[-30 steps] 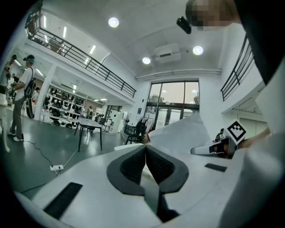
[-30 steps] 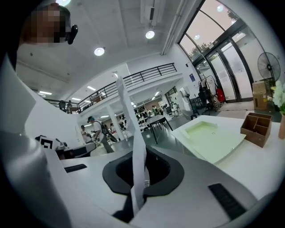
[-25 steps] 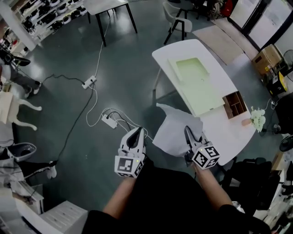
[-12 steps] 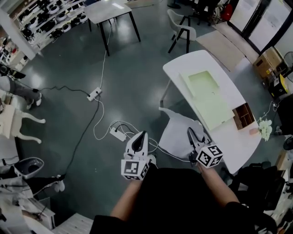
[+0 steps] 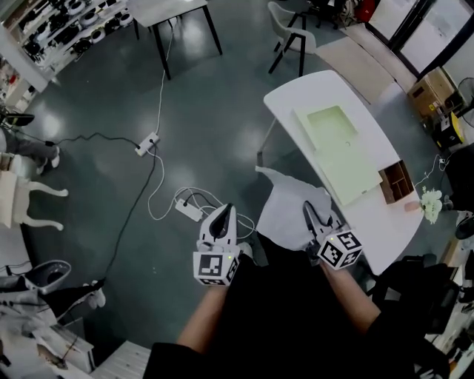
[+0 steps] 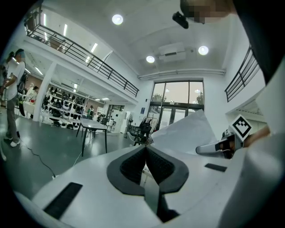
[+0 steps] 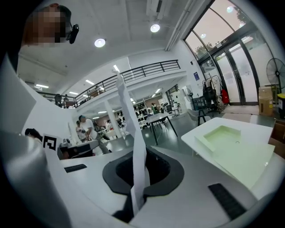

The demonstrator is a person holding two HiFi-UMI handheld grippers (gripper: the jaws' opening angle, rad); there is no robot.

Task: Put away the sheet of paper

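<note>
My right gripper [image 5: 308, 210] is shut on the sheet of paper [image 5: 287, 211], a creased white sheet that hangs in the air over the floor beside the white table [image 5: 296, 92]. In the right gripper view the sheet's edge [image 7: 135, 147] rises upright from between the jaws of the right gripper [image 7: 138, 168]. A pale green tray [image 5: 342, 152] lies on the table, to the right in the right gripper view [image 7: 236, 149]. My left gripper [image 5: 224, 215] hangs left of the sheet, apart from it, shut and empty [image 6: 145, 153]. The paper [image 6: 182, 133] shows off to its right.
A wooden box [image 5: 395, 180] and a small white bunch [image 5: 432, 203] sit at the table's near end. Power strips and cables [image 5: 187, 209] lie on the grey floor under my left gripper. A chair [image 5: 292, 33] and a dark-legged table [image 5: 172, 13] stand farther off.
The view has shifted, so the white table now sits a little farther right. Both grippers keep their pose, and the right one still holds the paper.
</note>
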